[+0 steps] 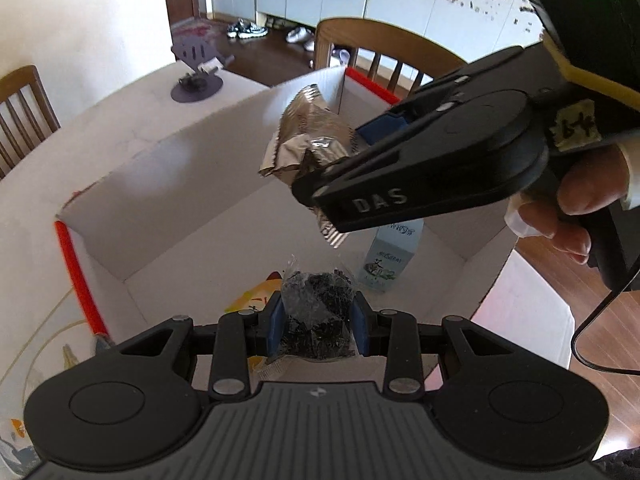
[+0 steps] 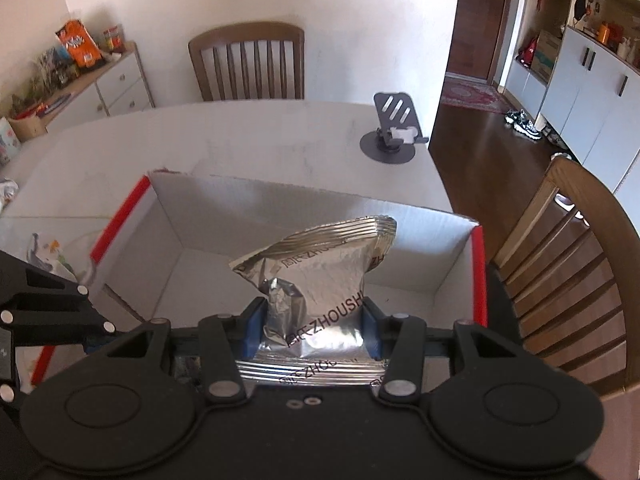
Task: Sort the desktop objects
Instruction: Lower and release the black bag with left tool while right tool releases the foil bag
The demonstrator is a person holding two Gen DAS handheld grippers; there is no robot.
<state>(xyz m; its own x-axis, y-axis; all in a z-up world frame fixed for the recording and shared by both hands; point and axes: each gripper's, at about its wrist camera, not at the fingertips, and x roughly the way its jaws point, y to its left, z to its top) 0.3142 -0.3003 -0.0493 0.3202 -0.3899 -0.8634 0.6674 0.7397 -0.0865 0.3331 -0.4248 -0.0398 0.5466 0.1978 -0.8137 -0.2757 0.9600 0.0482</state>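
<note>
My left gripper (image 1: pixel 318 328) is shut on a clear packet of dark snack (image 1: pixel 318 312) and holds it over the open white cardboard box (image 1: pixel 180 200). My right gripper (image 2: pixel 316 328) is shut on a crumpled silver foil packet (image 2: pixel 320 276) and holds it above the same box (image 2: pixel 200 220). In the left wrist view the right gripper (image 1: pixel 340 160) comes in from the right with the foil packet (image 1: pixel 308 136) in it. A small milk carton (image 1: pixel 390 260) and a yellow packet (image 1: pixel 256 296) lie on the box floor.
The box has red-edged flaps (image 1: pixel 76 276) and sits on a white table (image 2: pixel 280 136). A grey phone stand (image 2: pixel 394 128) stands at the table's far side. Wooden chairs (image 2: pixel 248 64) surround the table; one (image 2: pixel 560 260) is close by the box.
</note>
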